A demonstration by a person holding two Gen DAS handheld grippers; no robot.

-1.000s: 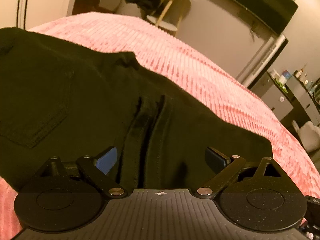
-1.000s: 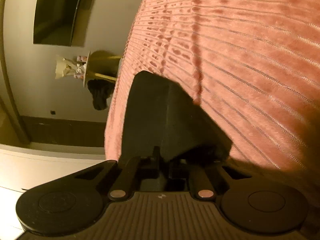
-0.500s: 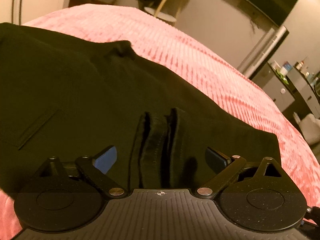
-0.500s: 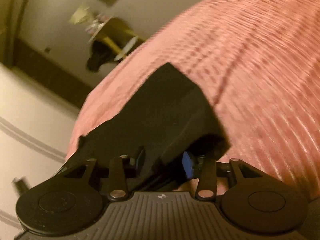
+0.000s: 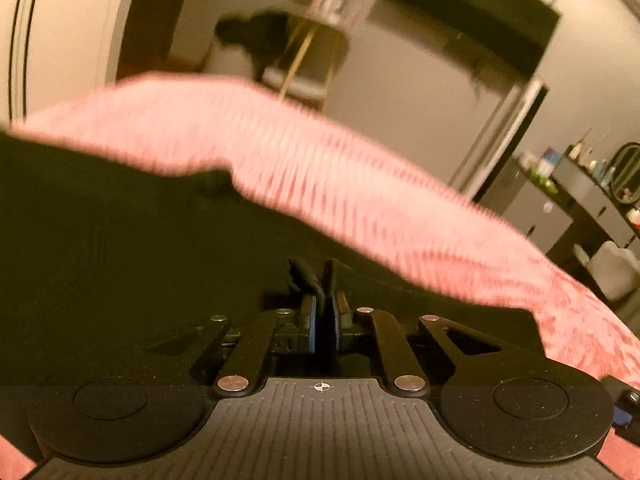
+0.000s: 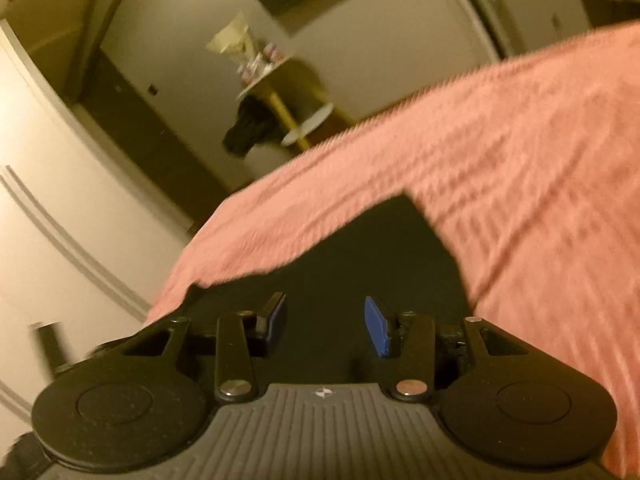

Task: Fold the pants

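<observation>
Room: dim, warm-lit bedroom with pale walls; a small round side table (image 6: 280, 92) stands past the far end of the bed, with a dark garment (image 6: 246, 130) hanging from it.
Bed: covered by a pink ribbed bedspread (image 5: 360, 200) that fills the middle of both views.
Pants: black pants (image 5: 120, 260) lie spread on the bedspread, taking up the near left part of the left wrist view; in the right wrist view a dark pointed section of them (image 6: 360, 248) lies on the pink cover straight ahead of the fingers.
Left gripper: the left gripper (image 5: 324, 320) has its two blue pads drawn tight together, pinching a raised ridge of the black fabric that pokes up just beyond the tips.
Right gripper: the right gripper (image 6: 326, 320) has its jaws standing apart, blue pads (image 6: 378, 326) facing each other across a gap; the pants lie beneath and beyond them, and nothing is pressed between the pads.
Sharpness: both views are smeared by motion blur, so seams and pockets cannot be made out.
</observation>
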